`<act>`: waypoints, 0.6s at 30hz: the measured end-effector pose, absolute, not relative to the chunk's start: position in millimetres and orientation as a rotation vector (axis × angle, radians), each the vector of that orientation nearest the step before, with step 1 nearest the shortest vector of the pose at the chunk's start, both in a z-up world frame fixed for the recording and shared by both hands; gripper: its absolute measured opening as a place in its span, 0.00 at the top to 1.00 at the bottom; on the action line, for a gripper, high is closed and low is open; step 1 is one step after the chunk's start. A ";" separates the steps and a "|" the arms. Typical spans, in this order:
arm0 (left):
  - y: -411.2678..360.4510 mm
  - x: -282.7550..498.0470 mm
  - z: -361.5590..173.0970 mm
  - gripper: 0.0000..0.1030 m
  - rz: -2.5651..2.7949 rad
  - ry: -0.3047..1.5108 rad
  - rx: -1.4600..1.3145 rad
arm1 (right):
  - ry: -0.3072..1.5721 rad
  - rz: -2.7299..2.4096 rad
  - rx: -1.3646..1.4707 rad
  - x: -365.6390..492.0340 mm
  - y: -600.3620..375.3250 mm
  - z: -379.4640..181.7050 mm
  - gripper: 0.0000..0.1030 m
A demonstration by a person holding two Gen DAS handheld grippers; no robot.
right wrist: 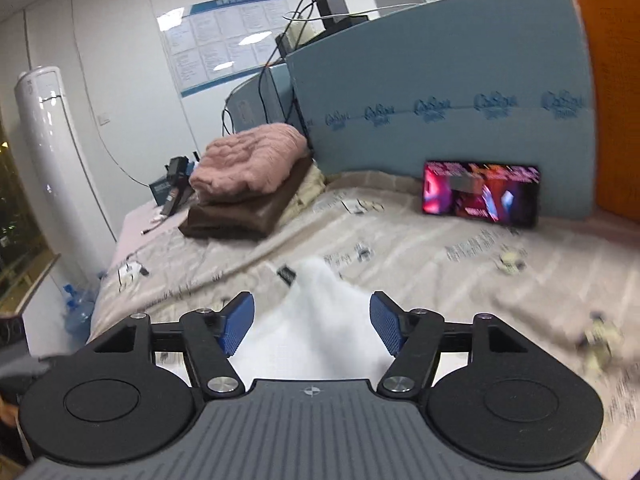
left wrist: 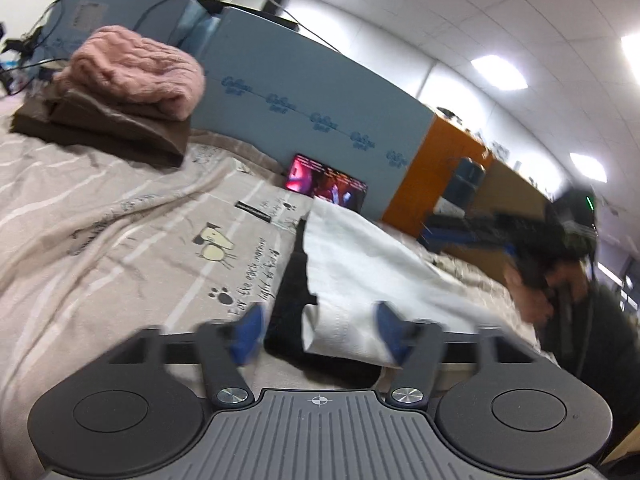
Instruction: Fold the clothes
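Note:
A white garment with a black piece under it lies on the beige printed bedsheet. My left gripper is open just above the garment's near end, and the cloth lies loose between the blue fingers. In the right wrist view the same white garment is blurred and runs between the spread fingers of my right gripper, which is open with the pads clear of the cloth. At the back of the bed a folded pink knit sits on a folded brown garment.
A lit phone leans on a blue foam board behind the bed. A person in dark clothes is at the right of the bed. A white standing air conditioner and water bottles stand left of it.

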State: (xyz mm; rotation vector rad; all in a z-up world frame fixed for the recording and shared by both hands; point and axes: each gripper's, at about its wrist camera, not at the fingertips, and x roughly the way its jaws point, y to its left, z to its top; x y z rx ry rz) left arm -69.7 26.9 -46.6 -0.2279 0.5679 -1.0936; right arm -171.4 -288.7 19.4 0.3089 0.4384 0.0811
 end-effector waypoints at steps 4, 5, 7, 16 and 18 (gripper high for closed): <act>36.6 -67.2 -43.4 0.25 -1.132 0.644 -0.256 | 0.407 0.087 0.362 -213.0 -280.4 15.2 0.30; 35.6 -66.8 -43.1 0.24 -1.140 0.670 -0.251 | 0.400 0.099 0.367 -222.7 -277.1 14.1 0.30; 31.8 -67.2 -43.5 0.23 -1.174 0.722 -0.237 | 0.389 0.123 0.385 -240.9 -270.4 10.7 0.30; -0.4 -63.9 -46.9 0.07 -1.188 0.847 -0.302 | 0.453 0.135 0.395 -297.2 -237.7 -10.4 0.30; -7.7 -65.5 -47.4 0.07 -1.174 0.844 -0.312 | 0.435 0.113 0.405 -304.4 -238.7 -11.0 0.30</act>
